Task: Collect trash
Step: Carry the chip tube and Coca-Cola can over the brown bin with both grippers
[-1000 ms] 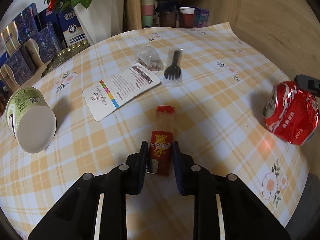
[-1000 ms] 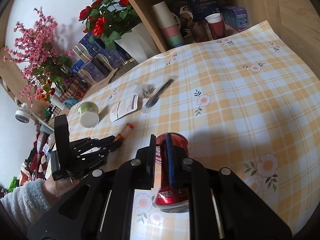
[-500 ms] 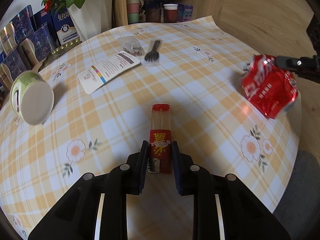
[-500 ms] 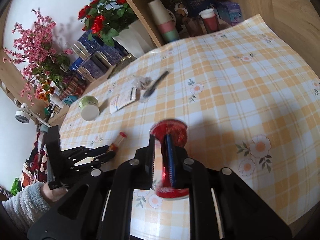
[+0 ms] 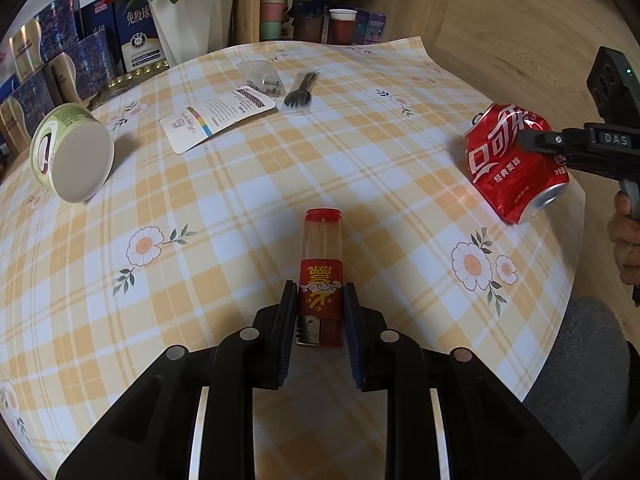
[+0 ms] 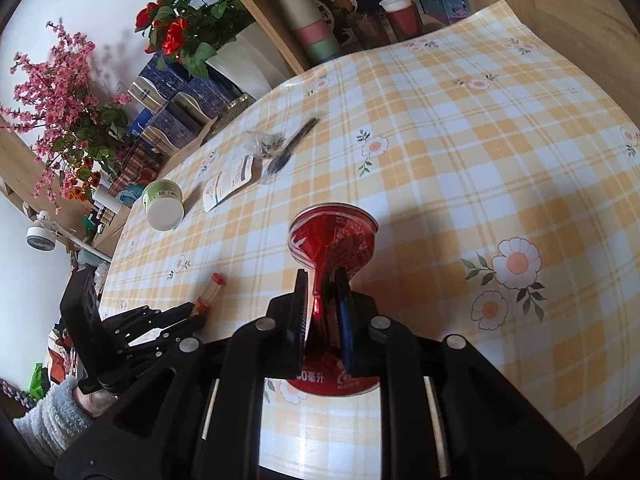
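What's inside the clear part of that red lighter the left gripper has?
The lighter looks empty through its clear upper body: only tablecloth colour shows. The red label and the left gripper pads cover the lower half, so its contents there are hidden.

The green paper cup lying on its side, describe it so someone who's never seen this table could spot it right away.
On the yellow checked tablecloth, look to the side nearest the blue boxes and flower pots. There the green paper cup lies tipped over, its plain white base facing the left camera, left of the white printed packet. It is the only round, green-sided item; the other tipped container is a crushed red can.
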A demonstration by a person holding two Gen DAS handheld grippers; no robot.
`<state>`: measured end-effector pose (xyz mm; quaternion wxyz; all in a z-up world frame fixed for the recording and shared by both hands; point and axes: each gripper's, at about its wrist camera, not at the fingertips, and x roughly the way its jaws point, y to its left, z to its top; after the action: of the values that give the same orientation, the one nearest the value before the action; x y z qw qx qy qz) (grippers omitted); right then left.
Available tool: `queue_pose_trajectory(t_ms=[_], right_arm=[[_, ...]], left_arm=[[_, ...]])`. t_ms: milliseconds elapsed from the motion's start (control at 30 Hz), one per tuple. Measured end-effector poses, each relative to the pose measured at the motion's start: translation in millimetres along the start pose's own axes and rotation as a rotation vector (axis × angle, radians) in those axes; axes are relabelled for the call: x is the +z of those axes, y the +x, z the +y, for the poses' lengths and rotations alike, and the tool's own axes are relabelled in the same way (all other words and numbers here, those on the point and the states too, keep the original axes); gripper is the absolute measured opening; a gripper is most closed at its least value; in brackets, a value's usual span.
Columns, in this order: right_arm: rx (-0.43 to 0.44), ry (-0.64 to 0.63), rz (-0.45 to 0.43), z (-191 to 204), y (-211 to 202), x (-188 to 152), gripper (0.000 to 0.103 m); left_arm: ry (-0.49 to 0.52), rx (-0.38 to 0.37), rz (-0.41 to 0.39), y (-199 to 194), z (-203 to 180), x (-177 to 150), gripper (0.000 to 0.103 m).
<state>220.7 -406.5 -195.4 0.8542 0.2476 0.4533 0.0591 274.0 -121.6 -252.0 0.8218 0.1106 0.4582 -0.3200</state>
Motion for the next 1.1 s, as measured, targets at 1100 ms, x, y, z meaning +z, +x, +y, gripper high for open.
queue_pose_trajectory(t_ms=[1100], right_arm=[[0.101, 0.063, -0.041, 29, -29, -62, 0.013]], left_arm=[[-0.090, -0.027, -0.011, -61, -8, -35, 0.022]])
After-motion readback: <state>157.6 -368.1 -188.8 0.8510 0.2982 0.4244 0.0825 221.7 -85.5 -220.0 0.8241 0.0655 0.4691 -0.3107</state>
